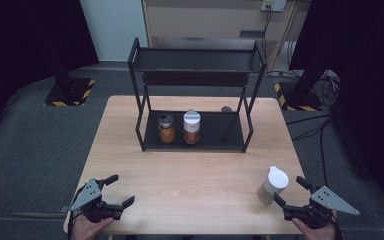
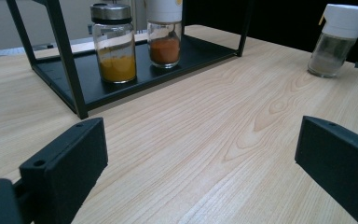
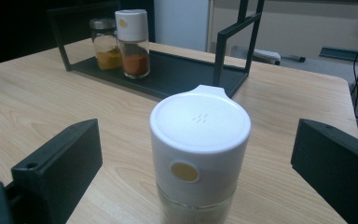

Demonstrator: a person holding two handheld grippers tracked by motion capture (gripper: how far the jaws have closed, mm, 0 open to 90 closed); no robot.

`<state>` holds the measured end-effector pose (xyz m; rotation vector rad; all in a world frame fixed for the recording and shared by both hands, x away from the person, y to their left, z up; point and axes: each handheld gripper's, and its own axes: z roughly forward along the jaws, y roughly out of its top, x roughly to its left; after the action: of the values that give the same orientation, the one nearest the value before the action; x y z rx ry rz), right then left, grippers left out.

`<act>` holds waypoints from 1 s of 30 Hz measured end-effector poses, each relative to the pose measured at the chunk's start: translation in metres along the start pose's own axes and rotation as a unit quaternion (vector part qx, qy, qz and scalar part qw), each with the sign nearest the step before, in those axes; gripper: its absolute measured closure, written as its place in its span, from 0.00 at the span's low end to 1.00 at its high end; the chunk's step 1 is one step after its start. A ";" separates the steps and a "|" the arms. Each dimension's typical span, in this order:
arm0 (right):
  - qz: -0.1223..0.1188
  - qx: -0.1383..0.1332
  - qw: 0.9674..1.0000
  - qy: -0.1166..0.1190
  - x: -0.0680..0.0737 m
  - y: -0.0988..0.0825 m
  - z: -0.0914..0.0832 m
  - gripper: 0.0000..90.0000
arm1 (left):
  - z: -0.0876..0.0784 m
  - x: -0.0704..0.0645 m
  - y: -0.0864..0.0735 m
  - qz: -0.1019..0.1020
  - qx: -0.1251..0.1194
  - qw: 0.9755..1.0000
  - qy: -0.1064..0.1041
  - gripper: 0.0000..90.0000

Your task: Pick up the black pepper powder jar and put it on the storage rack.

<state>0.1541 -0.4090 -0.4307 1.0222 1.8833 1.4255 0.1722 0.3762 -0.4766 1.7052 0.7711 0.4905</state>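
Through the right gripper view I see my right tongs (image 3: 200,163) spread wide, one black jaw at each lower corner. Between them, touching neither, a white-capped shaker (image 3: 199,154) stands upright on the wooden surface (image 3: 37,98). Farther back, a black rack (image 3: 177,74) holds a jar of yellow powder (image 3: 105,44) just beside a white-lidded jar of red powder (image 3: 133,43).

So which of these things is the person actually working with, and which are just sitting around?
In the job:
- white-capped jar between the open jaws of the right gripper
- black rack, probably where it goes

Just there:
- yellow spice jar and red spice jar, already on the rack's bottom shelf
- left gripper, open and idle
- table
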 end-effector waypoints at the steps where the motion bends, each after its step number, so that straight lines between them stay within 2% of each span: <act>1: -0.001 -0.001 1.000 0.000 0.000 0.001 0.000 0.02 | 0.000 0.000 0.000 -0.001 0.000 1.000 0.000 0.02; 10: 0.002 0.008 1.000 0.003 0.001 0.011 0.003 0.02 | 0.000 0.000 0.000 0.000 0.001 1.000 0.000 0.02; 20: -0.011 0.024 1.000 0.001 0.005 0.027 0.008 0.03 | 0.000 0.000 0.000 0.000 0.001 1.000 -0.001 0.02; 30: 0.008 0.043 0.999 0.000 -0.001 0.028 0.020 0.04 | 0.000 -0.001 0.001 0.000 0.002 1.000 0.000 0.02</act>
<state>0.1774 -0.3948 -0.4093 1.0796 1.9559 1.3632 0.1720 0.3756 -0.4758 1.7097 0.7723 0.4894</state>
